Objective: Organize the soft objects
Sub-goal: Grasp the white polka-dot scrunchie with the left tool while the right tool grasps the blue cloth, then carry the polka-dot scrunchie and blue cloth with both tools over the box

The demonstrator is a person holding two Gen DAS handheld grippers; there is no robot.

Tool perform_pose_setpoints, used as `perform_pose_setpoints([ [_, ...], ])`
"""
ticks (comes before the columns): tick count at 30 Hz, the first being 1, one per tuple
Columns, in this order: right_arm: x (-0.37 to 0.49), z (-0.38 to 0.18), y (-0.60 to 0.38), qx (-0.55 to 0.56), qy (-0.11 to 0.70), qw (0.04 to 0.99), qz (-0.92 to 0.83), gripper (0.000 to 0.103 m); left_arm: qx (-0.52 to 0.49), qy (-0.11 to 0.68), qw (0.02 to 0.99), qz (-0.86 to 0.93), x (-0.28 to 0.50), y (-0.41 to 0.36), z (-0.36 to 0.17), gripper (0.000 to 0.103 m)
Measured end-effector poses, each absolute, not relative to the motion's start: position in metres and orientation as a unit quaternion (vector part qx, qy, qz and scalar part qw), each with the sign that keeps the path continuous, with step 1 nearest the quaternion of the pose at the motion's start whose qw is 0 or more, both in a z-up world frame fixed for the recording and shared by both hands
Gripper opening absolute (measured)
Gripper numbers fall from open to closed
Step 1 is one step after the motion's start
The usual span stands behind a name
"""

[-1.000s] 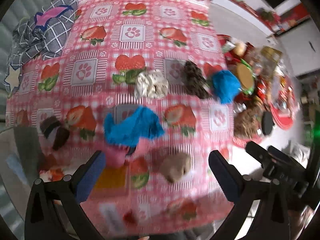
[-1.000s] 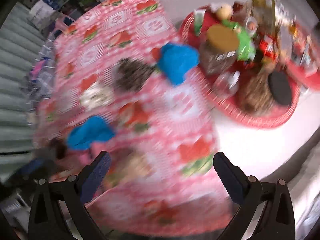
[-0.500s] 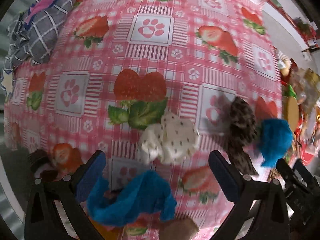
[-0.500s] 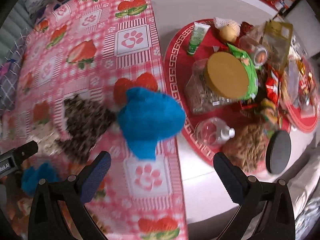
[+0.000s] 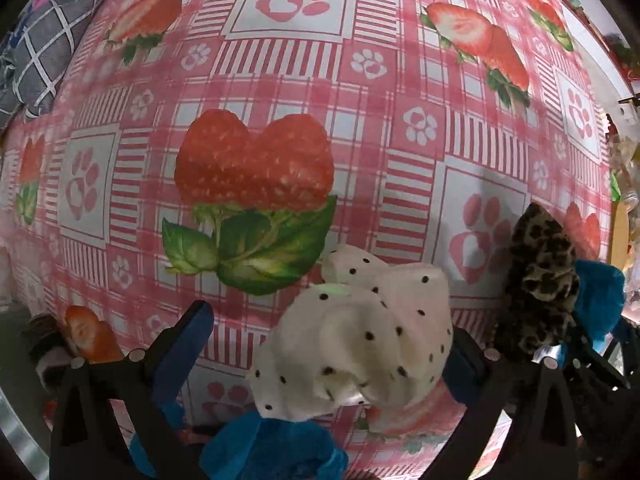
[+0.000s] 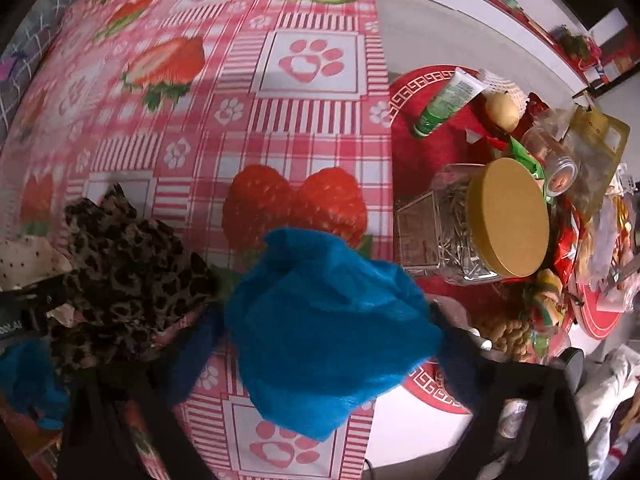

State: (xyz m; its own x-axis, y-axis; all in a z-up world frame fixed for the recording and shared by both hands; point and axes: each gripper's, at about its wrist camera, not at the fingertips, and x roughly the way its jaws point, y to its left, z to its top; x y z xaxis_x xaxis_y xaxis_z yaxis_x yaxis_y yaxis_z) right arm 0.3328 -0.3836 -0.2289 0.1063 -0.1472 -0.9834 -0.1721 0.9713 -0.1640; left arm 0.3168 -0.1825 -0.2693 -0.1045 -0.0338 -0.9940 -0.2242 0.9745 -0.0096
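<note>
Your left gripper (image 5: 326, 346) stands wide over a glossy pink check tablecloth (image 5: 360, 92) printed with strawberries and paw prints, its blue-padded fingers (image 5: 188, 340) flanking a crumpled cream polka-dot scrunchie (image 5: 356, 340) of satiny fabric; whether the pads touch it cannot be told. Just to its right lies a ruffled leopard-print scrunchie (image 5: 536, 280), and in the near foreground a fuzzy blue scrunchie (image 5: 276, 448) bunches below the jaws. A grey checked cloth (image 5: 36, 48) sits at the far left.

Your right gripper (image 6: 320, 344) is likewise spread, with a plush, lumpy blue scrunchie (image 6: 328, 332) filling the gap between its fingers at the tablecloth's right edge; contact is not clear. The leopard-print piece sits to its left. To the right, a red patterned tray (image 6: 420, 92) holds a clear jar with a round tan lid (image 6: 508, 216) and a green-capped tube (image 6: 444, 104).

Half a second ago both tools were farther off; you have since closed in, so each scrunchie now looms large between the fingers.
</note>
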Motion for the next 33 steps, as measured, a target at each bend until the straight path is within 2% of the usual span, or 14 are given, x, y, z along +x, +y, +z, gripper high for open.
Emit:
perform_pose_setpoints([
  [2, 0.334, -0.225, -0.383, -0.13, 0.666, 0.735, 0.003, 0.064, -0.077, 0.74, 0.665, 0.062, 0.319, -0.186, -0.267, 0.094],
  [3, 0.335, -0.223, -0.384, -0.133, 0.665, 0.735, -0.002, 0.06, -0.073, 0.74, 0.666, 0.054, 0.32, -0.188, -0.266, 0.092],
  [4, 0.336, -0.222, -0.388, -0.129, 0.666, 0.735, -0.004, 0.053, -0.068, 0.74, 0.668, 0.048, 0.322, -0.191, -0.264, 0.086],
  [6, 0.338, -0.217, -0.397, -0.107, 0.666, 0.738, -0.002, 0.045, -0.057, 0.733, 0.677, 0.034, 0.324, -0.196, -0.257, 0.068],
  [8, 0.338, -0.209, -0.404, -0.091, 0.662, 0.744, -0.001, 0.043, -0.049, 0.728, 0.684, 0.011, 0.324, -0.205, -0.249, 0.025],
  [10, 0.336, -0.199, -0.406, -0.088, 0.653, 0.752, 0.001, 0.043, -0.06, 0.728, 0.683, 0.0, 0.323, -0.207, -0.244, 0.022],
  [18, 0.324, -0.153, -0.41, -0.02, 0.631, 0.775, 0.023, 0.043, -0.056, 0.679, 0.732, 0.013, 0.308, -0.198, -0.19, 0.022],
  [26, 0.308, -0.112, -0.379, -0.001, 0.622, 0.781, 0.051, 0.043, -0.058, 0.637, 0.769, 0.011, 0.295, -0.185, -0.132, 0.022],
  [33, 0.289, -0.078, -0.338, -0.006, 0.608, 0.79, 0.078, 0.043, -0.077, 0.617, 0.783, 0.021, 0.276, -0.149, -0.107, 0.022],
])
